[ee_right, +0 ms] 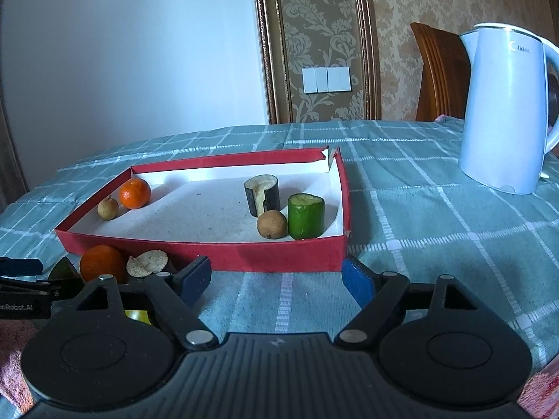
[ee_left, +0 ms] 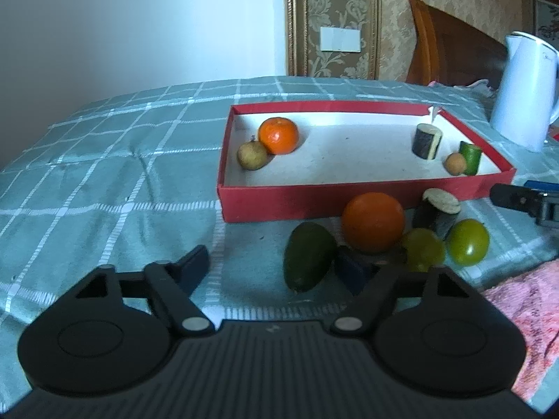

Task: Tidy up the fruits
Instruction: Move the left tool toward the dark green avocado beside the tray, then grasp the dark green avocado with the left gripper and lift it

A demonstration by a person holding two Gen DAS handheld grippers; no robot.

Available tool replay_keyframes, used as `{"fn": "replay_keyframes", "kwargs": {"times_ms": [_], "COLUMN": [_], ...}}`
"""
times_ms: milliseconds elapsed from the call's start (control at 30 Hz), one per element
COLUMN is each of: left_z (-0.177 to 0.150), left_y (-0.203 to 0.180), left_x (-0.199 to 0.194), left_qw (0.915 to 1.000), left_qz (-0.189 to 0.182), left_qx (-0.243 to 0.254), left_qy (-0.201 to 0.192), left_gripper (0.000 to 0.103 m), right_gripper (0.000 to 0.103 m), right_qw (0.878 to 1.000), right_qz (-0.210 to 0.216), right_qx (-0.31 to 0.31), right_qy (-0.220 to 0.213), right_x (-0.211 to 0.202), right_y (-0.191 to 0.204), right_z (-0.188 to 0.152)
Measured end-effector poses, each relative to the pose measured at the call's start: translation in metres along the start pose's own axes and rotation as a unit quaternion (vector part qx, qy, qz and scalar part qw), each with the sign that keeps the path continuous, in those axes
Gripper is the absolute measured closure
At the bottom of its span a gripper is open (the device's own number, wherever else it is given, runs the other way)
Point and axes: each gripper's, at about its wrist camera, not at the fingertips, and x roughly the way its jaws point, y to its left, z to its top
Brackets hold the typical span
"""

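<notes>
1. Your left tongs (ee_left: 276, 269): jaws parted about halfway, nothing gripped. The dark green avocado (ee_left: 308, 256) lies on the cloth between them, nearer the right pad; I cannot tell whether that pad touches it.
2. Your right tongs (ee_right: 277, 279): jaws wide apart, empty, only bare cloth between the blue pads, just near of the box wall.
3. Red box (ee_left: 279, 202), white inside, on the table under a green checked cloth (ee_left: 104, 174).
4. In the box, far left corner: small orange (ee_left: 278, 135) with a brown longan (ee_left: 252, 154) touching it on the near left.
5. In the box, right side: dark cut cylinder with a pale face (ee_left: 427, 140), standing upright; farther right a green cut cylinder (ee_left: 470, 157), upright, with a second longan (ee_left: 455, 164) against its left side.
6. Outside the box, on the cloth just near of its front wall: large orange (ee_left: 373, 221), right of the avocado and touching or nearly touching it.
7. Right of that orange: a dark cut piece with a pale top (ee_left: 438, 211), tilted, and two green round fruits (ee_left: 468, 242) side by side near of it.
8. White kettle (ee_right: 506, 111), far right, well apart from the box.
9. Pink towel (ee_left: 524, 314), near right edge.
</notes>
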Motion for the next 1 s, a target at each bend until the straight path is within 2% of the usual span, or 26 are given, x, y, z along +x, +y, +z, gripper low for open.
{"fn": "replay_keyframes", "kwargs": {"times_ms": [67,133,233,467,533,800,1000], "left_z": [0.000,-0.001,-0.001,-0.002,-0.002,0.000,0.017], "left_y": [-0.002,-0.005,-0.009,-0.008,-0.008,-0.012,-0.012], "left_x": [0.000,-0.001,-0.002,-0.003,-0.004,-0.012,-0.027], "left_qw": [0.9999,0.9996,0.9993,0.9993,0.9992,0.9995,0.9986], "left_qz": [-0.012,-0.026,-0.030,-0.033,-0.035,-0.018,-0.021], "left_qx": [0.007,0.013,0.023,0.019,0.018,0.021,0.019], "left_qy": [0.001,-0.002,-0.004,-0.004,-0.006,-0.017,-0.044], "left_gripper": [0.044,0.062,0.067,0.070,0.076,0.076,0.076], "right_gripper": [0.021,0.021,0.021,0.021,0.021,0.021,0.021], "right_qw": [1.000,1.000,1.000,1.000,1.000,1.000,1.000], "right_qz": [0.000,0.000,0.000,0.000,0.000,0.000,0.000], "right_qx": [-0.001,-0.001,0.002,0.006,0.005,0.008,0.007], "right_qy": [0.002,0.003,0.005,0.008,0.008,0.009,0.011], "right_x": [0.000,0.001,0.002,0.003,0.003,0.003,0.003], "right_y": [0.000,0.000,0.000,-0.001,-0.001,-0.001,-0.001], "right_z": [0.000,0.000,0.000,0.001,0.001,0.001,0.001]}}
